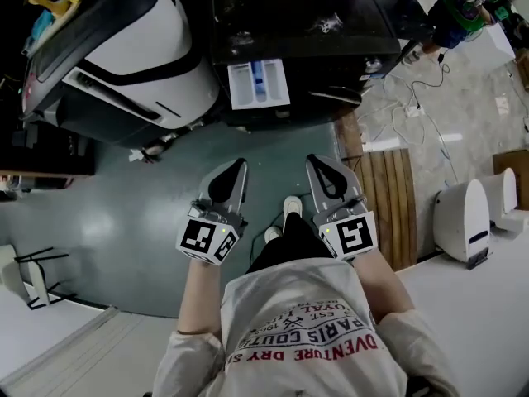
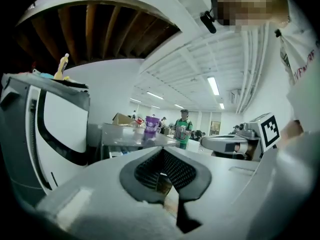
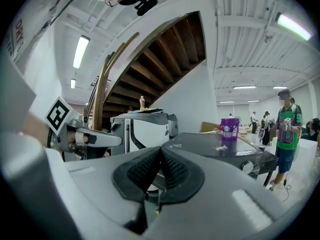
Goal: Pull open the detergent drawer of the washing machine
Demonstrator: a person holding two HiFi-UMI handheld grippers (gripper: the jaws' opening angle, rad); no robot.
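From where I stand, the job looks done. The detergent drawer [image 1: 258, 83] sticks well out of the front of the washing machine [image 1: 306, 48], toward the person, its inside open to view. Whether it has reached the end of its travel I cannot tell; if not, only a last short pull would be left.

Both tools are held near the person's body, well apart from the drawer. The left tongs [image 1: 240, 165] are pressed together at the tips with nothing between them, and the right tongs [image 1: 314, 162] are closed and empty as well. Each pair has smooth grey shells and dark ribbed rubber pads that meet in a narrow wedge.

The drawer is a shallow white plastic tray, rectangular, split into compartments with a blue insert in the middle. The machine is a dark, glossy box, and a purple cup [image 3: 230, 129] stands on its flat top. To its left sits a rounded white appliance [image 1: 140, 56] with black trim. The floor [image 1: 124, 222] is smooth dull green, and bare wooden slats [image 1: 388, 197] lie at the right.
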